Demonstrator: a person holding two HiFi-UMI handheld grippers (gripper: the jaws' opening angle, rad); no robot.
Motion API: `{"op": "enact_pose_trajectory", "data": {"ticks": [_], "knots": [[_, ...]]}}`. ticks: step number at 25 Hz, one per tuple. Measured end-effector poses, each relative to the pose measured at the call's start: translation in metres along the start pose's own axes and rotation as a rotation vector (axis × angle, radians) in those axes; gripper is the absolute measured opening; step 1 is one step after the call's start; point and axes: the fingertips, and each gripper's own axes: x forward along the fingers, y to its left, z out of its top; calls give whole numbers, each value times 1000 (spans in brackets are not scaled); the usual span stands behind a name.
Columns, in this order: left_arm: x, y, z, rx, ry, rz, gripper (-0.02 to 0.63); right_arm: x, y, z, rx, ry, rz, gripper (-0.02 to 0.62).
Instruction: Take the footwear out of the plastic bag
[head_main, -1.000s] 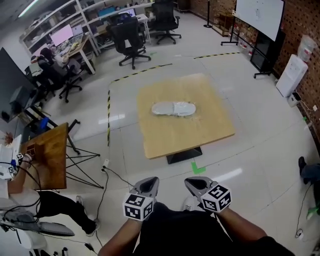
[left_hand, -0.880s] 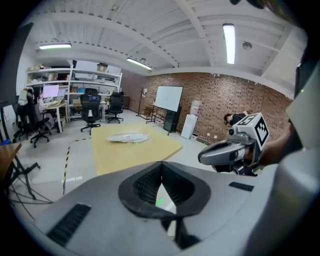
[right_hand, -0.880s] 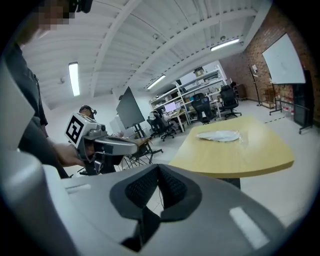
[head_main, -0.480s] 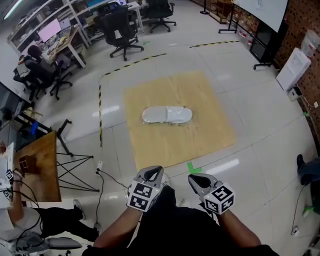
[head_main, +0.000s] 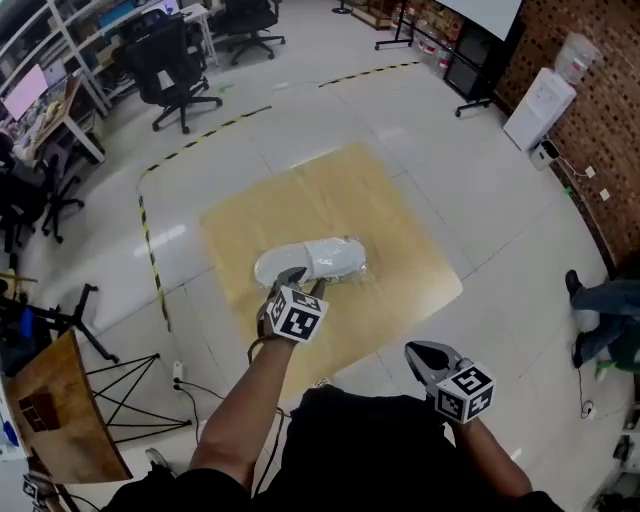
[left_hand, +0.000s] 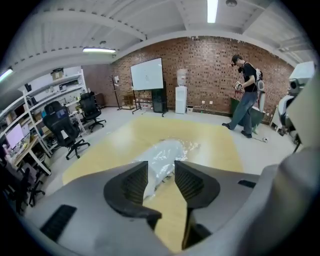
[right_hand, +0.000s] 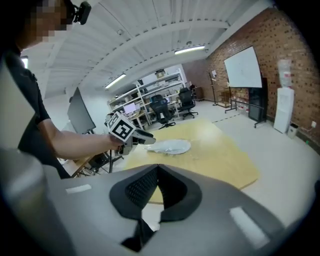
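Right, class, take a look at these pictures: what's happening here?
A person holds a gripper in each hand beside a wooden table. The left gripper is stretched out to a plastic bag lying on the table, with a white shoe inside. Its jaws have just been opening and stand apart, pressing on nothing. The right gripper hangs off the table, shut and empty. The shoe is not yet out.

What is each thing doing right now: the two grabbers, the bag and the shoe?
left gripper: open, jaws just opening, nothing pinched between them.
right gripper: shut, empty.
plastic bag: lying on the table.
footwear: inside the plastic bag, not out yet.
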Motion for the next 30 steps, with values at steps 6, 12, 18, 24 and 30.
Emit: {"op": "enact_pose_trajectory", "data": {"ticks": [6,12,18,24,30], "knots": [[78,30,-9,-36,121,-43,178,-9,-23,7,43,13,-129,3],[68,13,-42,-95,101,-126,155,9,-58,21,48,10,-133,3],[19,-24,-84,-53,151,-196,140,66,-66,18,-137,151,38,3],[-22,-48,-56,-122,61,-89,89,104,-74,-1,-463,254,218,3],[13,-66,-63,5,195,-85,98,160,-98,-17,-632,336,217,3]]}}
